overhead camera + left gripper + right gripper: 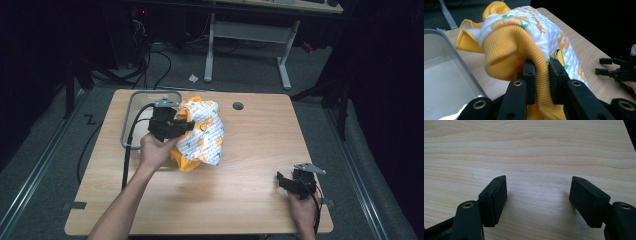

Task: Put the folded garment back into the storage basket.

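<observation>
The left gripper (541, 75) is closed tight on a fold of yellow knit cloth, which is squeezed between its two black jaws. That yellow fold is the ribbed edge of a small garment (529, 40), white and quilted on the outside with orange and green shapes printed on it. The garment is bunched up and is lifted partly off the table (250, 150), with its lower end hanging down toward the wood. In the high view the left gripper (172, 127) is seen at the left side of the garment (202, 132), held by the left hand (155, 150).

Just beside the garment, on its far left, a grey tray (131, 112) is set on the table. In the left gripper view its pale inside (446, 75) is seen close to the jaws.

The right gripper (537, 195) is held with its jaws wide apart, and nothing is between them. Bare light wood is seen under it. In the high view the right gripper (287, 181) is found near the table's near right corner, held by the right hand (302, 207), well apart from the garment.

A small dark round hole (238, 106) is seen in the table top, past the garment.
</observation>
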### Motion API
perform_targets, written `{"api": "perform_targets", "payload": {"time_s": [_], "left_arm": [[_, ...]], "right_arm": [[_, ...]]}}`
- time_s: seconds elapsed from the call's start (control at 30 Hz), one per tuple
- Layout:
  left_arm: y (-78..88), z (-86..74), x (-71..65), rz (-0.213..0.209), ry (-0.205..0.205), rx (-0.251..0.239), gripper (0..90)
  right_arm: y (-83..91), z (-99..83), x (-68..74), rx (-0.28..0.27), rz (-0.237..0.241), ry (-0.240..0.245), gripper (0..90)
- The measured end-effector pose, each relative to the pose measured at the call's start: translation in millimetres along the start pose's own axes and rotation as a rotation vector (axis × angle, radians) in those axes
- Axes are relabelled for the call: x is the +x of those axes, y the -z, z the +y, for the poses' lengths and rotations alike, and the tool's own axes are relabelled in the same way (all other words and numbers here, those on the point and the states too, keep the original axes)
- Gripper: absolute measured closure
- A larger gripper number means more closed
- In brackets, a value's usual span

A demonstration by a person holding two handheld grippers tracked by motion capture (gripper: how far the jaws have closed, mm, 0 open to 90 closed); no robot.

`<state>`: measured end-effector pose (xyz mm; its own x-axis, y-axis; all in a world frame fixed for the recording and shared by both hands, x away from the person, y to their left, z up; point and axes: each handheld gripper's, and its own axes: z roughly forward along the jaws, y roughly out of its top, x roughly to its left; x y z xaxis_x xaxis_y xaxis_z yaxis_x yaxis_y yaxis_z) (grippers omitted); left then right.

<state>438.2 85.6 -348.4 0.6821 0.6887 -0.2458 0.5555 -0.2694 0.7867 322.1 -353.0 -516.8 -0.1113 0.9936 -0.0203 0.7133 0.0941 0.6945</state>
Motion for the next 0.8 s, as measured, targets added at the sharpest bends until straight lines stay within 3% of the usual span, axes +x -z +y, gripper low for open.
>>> {"api": "perform_targets", "payload": {"time_s": [0.43, 0.53, 0.8], "left_arm": [[19.5, 2.1, 27.7, 0.043, -0.003, -0.003, 77.7], [24.8, 2.3, 36.7, 0.069, -0.004, -0.004, 77.7], [40.7, -0.9, 56.2, 0.089, 0.027, -0.043, 77.7]], "right_arm": [[0.0, 0.5, -0.1, 0.005, -0.004, -0.007, 30.8], [0.0, 0.4, 0.0, 0.005, -0.005, -0.007, 30.9], [-0.1, 0.5, 0.0, 0.005, -0.005, -0.008, 30.8]]}}
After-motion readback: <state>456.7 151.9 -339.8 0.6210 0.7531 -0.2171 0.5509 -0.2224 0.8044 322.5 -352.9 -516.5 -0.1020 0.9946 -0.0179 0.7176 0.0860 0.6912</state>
